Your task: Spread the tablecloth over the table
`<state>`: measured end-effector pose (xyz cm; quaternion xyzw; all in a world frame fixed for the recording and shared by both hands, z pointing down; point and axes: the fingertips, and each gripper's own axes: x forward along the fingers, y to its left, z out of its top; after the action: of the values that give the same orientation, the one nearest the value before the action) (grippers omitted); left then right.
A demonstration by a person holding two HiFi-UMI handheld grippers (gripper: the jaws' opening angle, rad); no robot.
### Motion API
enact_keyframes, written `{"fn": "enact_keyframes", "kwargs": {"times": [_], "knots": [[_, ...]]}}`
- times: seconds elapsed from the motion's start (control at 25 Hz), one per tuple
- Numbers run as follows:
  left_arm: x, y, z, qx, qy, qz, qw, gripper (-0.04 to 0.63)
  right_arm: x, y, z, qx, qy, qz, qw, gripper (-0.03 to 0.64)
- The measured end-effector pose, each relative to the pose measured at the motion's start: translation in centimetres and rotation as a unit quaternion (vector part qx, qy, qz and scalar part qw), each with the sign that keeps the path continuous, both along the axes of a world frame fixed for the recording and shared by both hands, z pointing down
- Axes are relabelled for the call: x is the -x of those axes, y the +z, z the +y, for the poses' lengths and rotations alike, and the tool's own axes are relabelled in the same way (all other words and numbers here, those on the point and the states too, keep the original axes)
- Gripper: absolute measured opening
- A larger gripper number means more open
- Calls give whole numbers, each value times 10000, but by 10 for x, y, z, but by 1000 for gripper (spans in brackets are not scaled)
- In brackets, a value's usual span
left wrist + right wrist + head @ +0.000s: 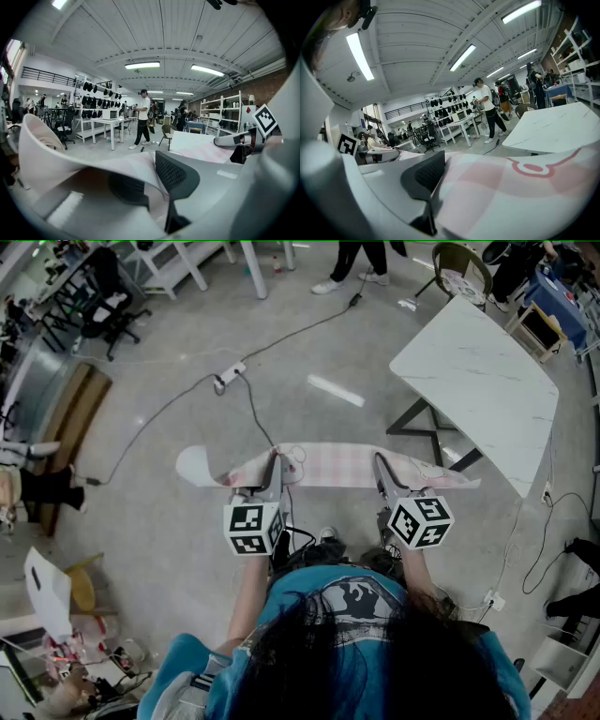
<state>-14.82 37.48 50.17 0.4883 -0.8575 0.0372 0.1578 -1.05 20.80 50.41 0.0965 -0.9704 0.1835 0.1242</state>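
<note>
A pink-and-white checked tablecloth (pixel 337 465) hangs stretched in the air between my two grippers, above the floor. My left gripper (pixel 272 463) is shut on its left part, and a loose end curls out past it to the left. My right gripper (pixel 382 467) is shut on the right part. In the left gripper view the tablecloth (pixel 93 164) lies pinched between the dark pads (pixel 176 173). In the right gripper view the tablecloth (pixel 511 187) covers one jaw and lies against the other pad (pixel 424 176). The white marble-look table (pixel 478 381) stands bare ahead to the right.
A power strip (pixel 230 374) with long cables lies on the concrete floor ahead. A chair (pixel 462 268) stands behind the table. A person (pixel 143 117) stands farther back near white benches. Shelving and boxes line the room's right side.
</note>
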Motion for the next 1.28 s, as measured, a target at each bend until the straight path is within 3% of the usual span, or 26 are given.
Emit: {"fn": "enact_keyframes", "kwargs": {"times": [0.44,0.72,1.28], "knots": [[1,-1,8,20,126,-14,9999,64,-3,-1,11,131,62,-83,9999,75],[-9,-14,-10,-34,576,-266,9980,64,-27,-11,4,199,458,-142,9987,75],[-25,-21,-79,-131,1343,-145,9907,66,-63,-23,-41,244,1182,-207,9925,72]]}}
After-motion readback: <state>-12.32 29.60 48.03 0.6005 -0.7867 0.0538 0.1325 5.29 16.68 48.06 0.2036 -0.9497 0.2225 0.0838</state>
